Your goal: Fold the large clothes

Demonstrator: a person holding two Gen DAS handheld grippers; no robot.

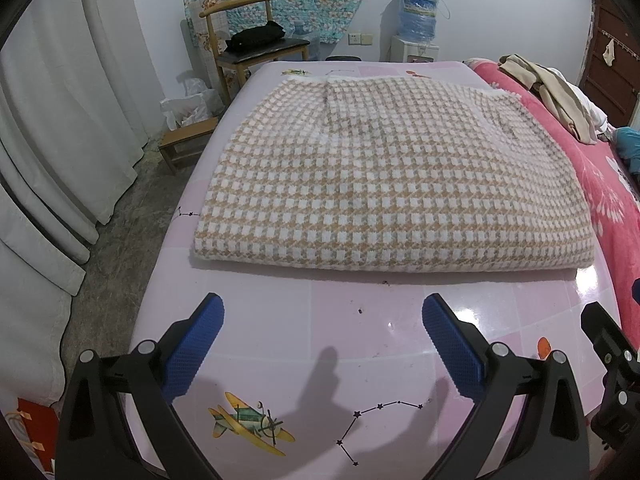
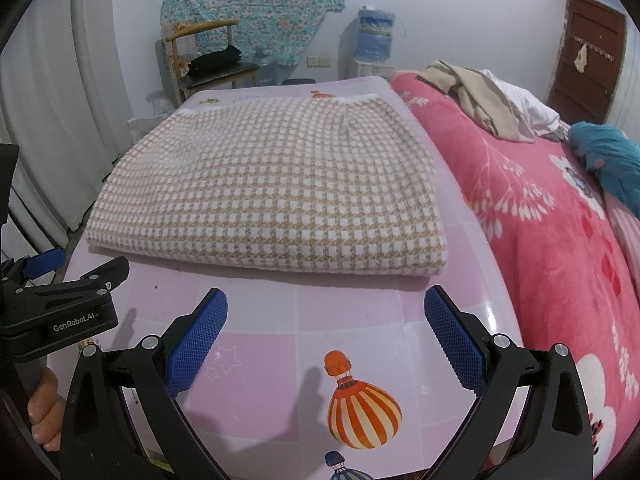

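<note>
Pink tabletop (image 1: 360, 320) carries the checked garment (image 1: 380, 184), folded flat beside the bed (image 2: 540, 220). Left gripper (image 1: 322, 344) and right gripper (image 2: 326, 340) hover spread wide, empty; grabbing one layer could undo that fold.

A folded checked blanket (image 1: 384, 184) in white, tan and grey lies flat across the middle of the frame on a pink glossy worktop (image 1: 340, 312) printed with a yellow aeroplane and a star constellation. At the bottom of the frame the left gripper (image 1: 322, 312) has its blue-padded fingers (image 1: 196, 348) spread wide above bare worktop, apart from the blanket's near edge. A wooden chair (image 1: 248, 40) stands at upper left, a water dispenser (image 1: 416, 28) at upper right, and a pink bedspread (image 1: 608, 200) along the right edge.
</note>
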